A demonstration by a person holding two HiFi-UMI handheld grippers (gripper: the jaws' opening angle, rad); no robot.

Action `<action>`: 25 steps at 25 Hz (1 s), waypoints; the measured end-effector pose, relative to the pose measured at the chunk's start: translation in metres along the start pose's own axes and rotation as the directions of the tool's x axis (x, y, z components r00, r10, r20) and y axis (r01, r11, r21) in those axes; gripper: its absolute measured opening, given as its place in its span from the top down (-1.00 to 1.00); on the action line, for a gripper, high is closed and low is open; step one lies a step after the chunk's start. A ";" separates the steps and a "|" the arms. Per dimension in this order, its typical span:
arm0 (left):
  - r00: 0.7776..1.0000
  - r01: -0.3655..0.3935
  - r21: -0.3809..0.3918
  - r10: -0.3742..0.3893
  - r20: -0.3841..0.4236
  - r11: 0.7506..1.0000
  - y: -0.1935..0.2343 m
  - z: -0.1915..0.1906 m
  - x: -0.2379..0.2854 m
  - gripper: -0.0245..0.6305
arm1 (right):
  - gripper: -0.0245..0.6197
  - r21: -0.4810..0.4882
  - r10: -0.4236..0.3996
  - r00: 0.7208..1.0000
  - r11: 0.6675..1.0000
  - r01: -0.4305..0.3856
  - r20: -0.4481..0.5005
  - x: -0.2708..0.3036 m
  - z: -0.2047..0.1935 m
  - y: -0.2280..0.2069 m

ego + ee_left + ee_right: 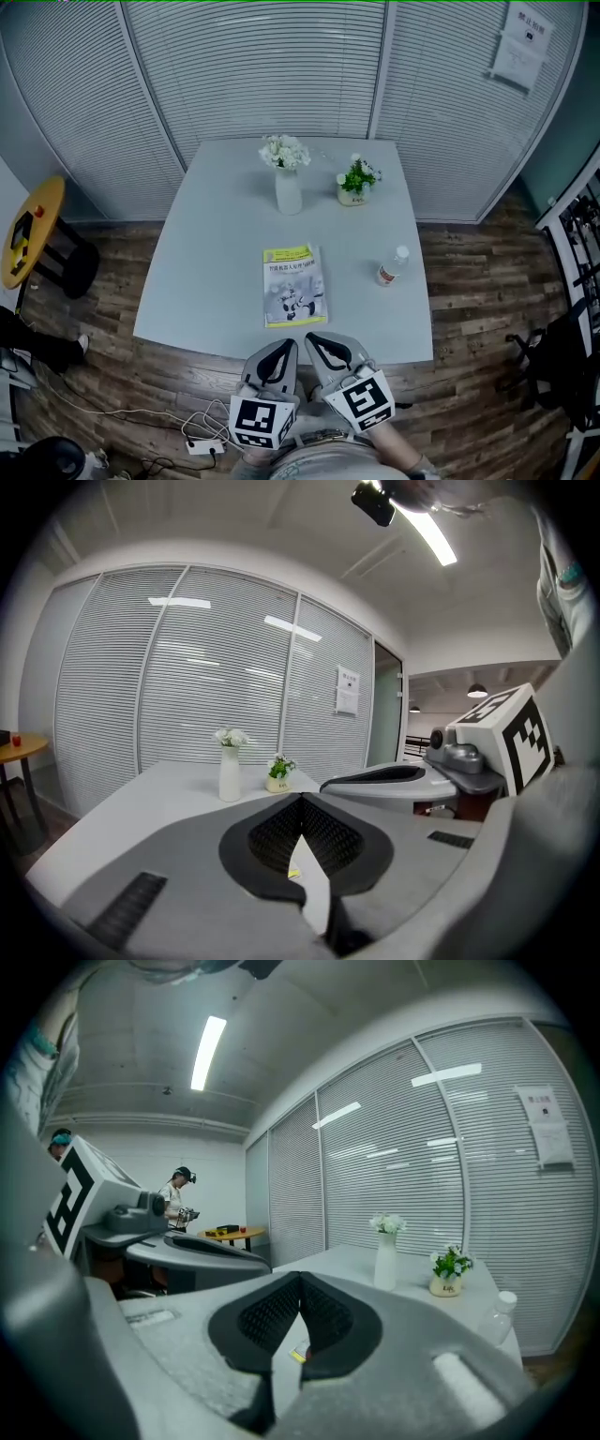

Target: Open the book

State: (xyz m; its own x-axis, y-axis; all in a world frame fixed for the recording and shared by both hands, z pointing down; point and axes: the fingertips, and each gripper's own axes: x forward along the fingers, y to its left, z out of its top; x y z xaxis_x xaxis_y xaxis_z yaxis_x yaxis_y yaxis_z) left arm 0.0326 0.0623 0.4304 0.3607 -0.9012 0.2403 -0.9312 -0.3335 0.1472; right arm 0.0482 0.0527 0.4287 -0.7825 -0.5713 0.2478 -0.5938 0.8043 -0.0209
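Note:
A closed book (pixel 294 285) with a yellow and white cover lies flat near the front of the pale grey table (pixel 216 244). Just short of the table's front edge, below the book, my left gripper (pixel 283 344) and right gripper (pixel 315 338) hang side by side, apart from the book. Both hold nothing. In the left gripper view the left gripper (pixel 300 800) has its jaw tips together, and a sliver of the book's cover (pixel 293 873) shows through the gap behind them. In the right gripper view the right gripper (pixel 300 1278) likewise has its tips touching.
A white vase of flowers (pixel 288 190) and a small potted plant (pixel 355 183) stand at the table's far side. A small bottle (pixel 393 266) stands right of the book. A yellow round table (pixel 28 230) is at the left; cables (pixel 202 436) lie on the floor.

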 end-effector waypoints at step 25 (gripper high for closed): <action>0.981 0.195 0.008 -0.195 -0.014 0.981 0.089 0.033 0.098 0.93 | 0.92 0.005 -0.158 0.985 0.987 0.158 -0.066 0.112 0.017 -0.070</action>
State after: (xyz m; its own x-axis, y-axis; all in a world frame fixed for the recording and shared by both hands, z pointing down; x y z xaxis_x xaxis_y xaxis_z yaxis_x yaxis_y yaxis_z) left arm -0.0165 -0.0653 0.4351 0.5362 -0.8149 0.2202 -0.8433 -0.5053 0.1833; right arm -0.0011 -0.0702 0.4415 -0.6649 -0.6790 0.3112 -0.7112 0.7028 0.0138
